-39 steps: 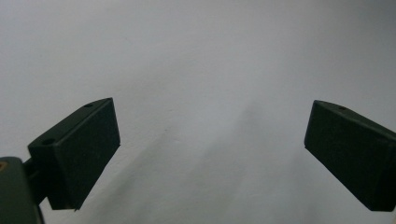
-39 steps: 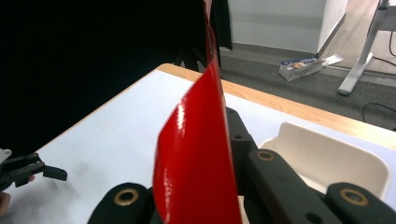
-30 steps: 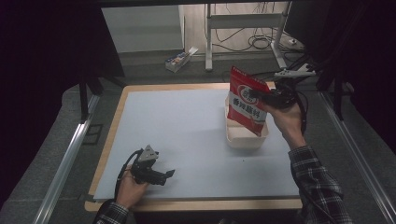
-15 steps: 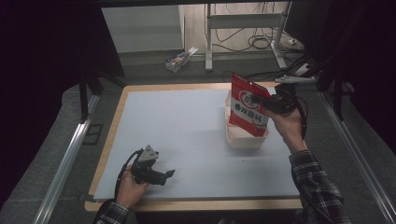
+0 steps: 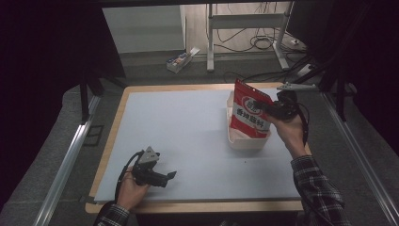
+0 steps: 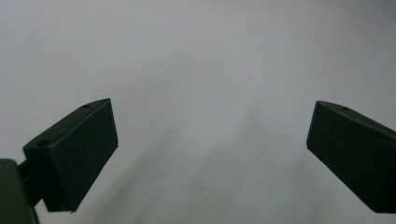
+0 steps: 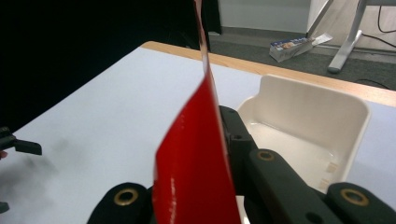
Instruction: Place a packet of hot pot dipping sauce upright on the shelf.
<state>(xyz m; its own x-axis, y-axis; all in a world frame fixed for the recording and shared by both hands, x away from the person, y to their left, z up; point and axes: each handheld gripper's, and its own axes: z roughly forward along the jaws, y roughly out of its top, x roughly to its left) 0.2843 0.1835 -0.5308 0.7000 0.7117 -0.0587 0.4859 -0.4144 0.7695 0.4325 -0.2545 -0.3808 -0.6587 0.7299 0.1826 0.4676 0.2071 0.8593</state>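
A red snack bag [image 5: 251, 114] with white print hangs upright in my right gripper [image 5: 270, 111], which is shut on its right edge. The bag's lower end dips into a cream plastic bin [image 5: 235, 141] at the table's right side. In the right gripper view the red bag [image 7: 196, 154] stands edge-on between the jaws of my right gripper [image 7: 214, 128], with the bin [image 7: 322, 105] just beyond. My left gripper [image 5: 167, 178] rests near the table's front left, open. In the left gripper view the left gripper [image 6: 210, 126] holds its jaws wide apart over bare table, nothing between them.
The pale blue-grey table top [image 5: 179, 127] has a wooden rim [image 5: 197, 206]. Behind the table on the floor lie a small box [image 5: 181, 59], cables and a metal stand's legs [image 5: 211, 42]. Aluminium rails [image 5: 66, 165] run along both sides.
My right gripper has come down with the red bag, whose bottom now sits lower in the cream bin. The left gripper has stayed where it was.
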